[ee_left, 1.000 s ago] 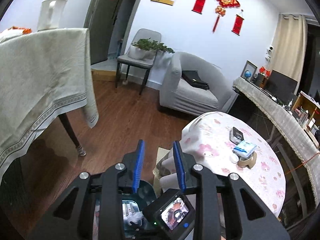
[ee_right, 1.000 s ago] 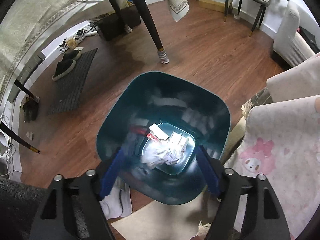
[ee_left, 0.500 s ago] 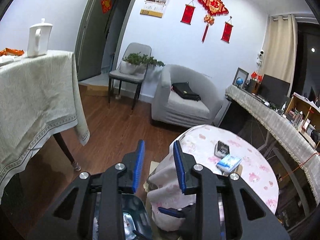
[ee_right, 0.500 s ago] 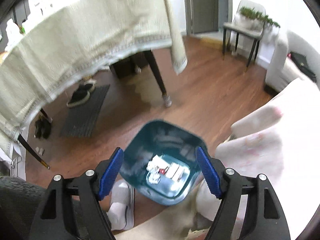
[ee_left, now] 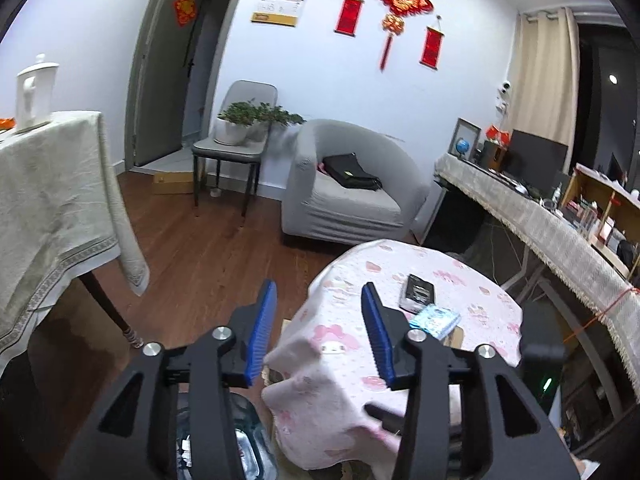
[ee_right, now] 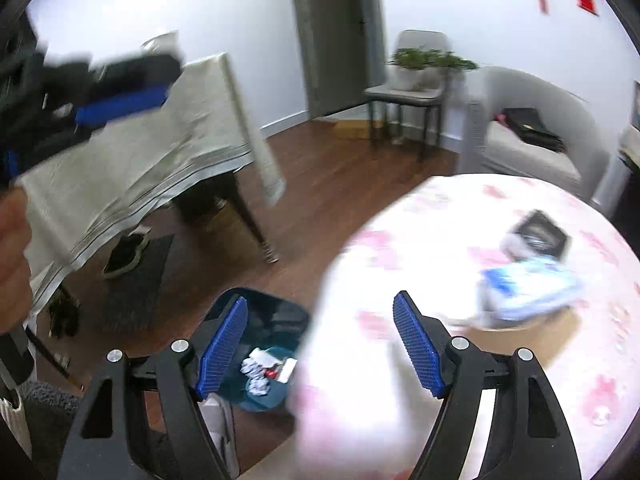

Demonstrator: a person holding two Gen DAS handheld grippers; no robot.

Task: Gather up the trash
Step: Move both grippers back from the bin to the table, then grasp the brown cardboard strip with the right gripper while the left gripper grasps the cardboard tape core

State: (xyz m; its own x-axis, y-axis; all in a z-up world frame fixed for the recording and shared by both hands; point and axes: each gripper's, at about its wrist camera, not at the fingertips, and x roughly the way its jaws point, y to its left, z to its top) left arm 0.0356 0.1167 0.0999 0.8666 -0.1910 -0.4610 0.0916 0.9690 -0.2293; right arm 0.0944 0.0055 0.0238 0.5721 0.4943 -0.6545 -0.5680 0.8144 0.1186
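Here both tongs (ee_left: 318, 330) (ee_right: 320, 346) gape empty above bin (ee_right: 276, 344) beside round table (ee_right: 440, 216).

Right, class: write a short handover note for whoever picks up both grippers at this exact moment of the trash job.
Left gripper: its jaws have just been opening, nothing between them, raised over the near edge of the round table.
Right gripper: jaws wide, empty, between bin and table.
Trash bin: on the floor beside the table, with crumpled paper scraps already inside.
Left on the table: a blue-and-white packet resting on a brown holder, and a dark box just behind it.
Next, probably: judge which is trash, then bin it.
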